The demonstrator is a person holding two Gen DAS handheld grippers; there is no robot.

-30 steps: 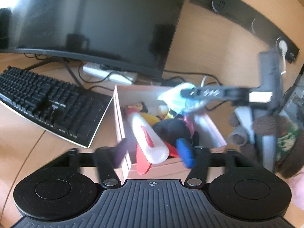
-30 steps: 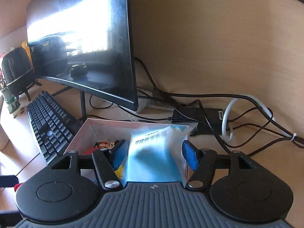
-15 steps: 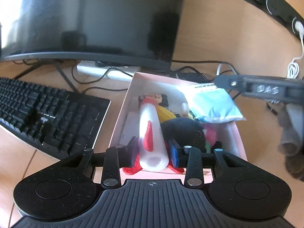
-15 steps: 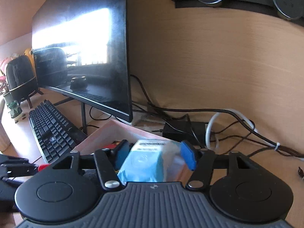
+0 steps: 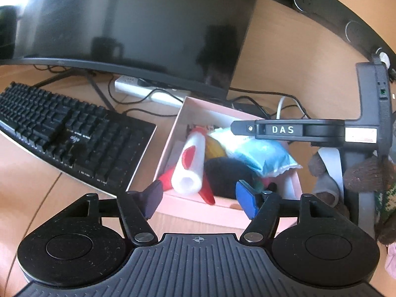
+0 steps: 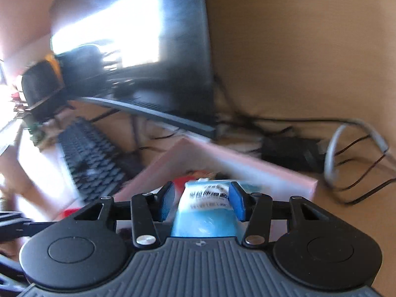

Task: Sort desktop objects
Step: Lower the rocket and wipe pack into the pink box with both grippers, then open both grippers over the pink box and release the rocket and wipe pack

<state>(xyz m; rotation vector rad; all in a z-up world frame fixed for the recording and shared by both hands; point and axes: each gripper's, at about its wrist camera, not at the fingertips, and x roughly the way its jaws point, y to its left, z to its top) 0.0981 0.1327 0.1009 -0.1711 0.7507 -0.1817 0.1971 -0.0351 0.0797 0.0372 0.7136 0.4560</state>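
A pink box (image 5: 173,136) stands right of the keyboard with several toys in it. A white tube with red fins (image 5: 191,163) lies in it, its near end over the front wall, next to a black plush (image 5: 227,173). My left gripper (image 5: 199,198) hovers at the box's front wall. Its jaws are opening and stand apart on either side of the tube's end without touching it. My right gripper (image 6: 201,198) is over the box, jaws closing on a blue packet (image 6: 205,212) between the pads. That blue packet (image 5: 259,156) rests low over the plush.
A black keyboard (image 5: 74,133) lies left of the box under a dark monitor (image 5: 136,24). A white power strip (image 5: 148,94) and cables (image 6: 346,160) run behind the box. A black speaker (image 6: 39,86) stands far left. Brown knitted fabric (image 5: 363,173) is by the right gripper's handle.
Half a second ago my left gripper was shut on the white tube; now it has opened and the tube lies in the box. The right gripper has brought the blue packet lower into the box.
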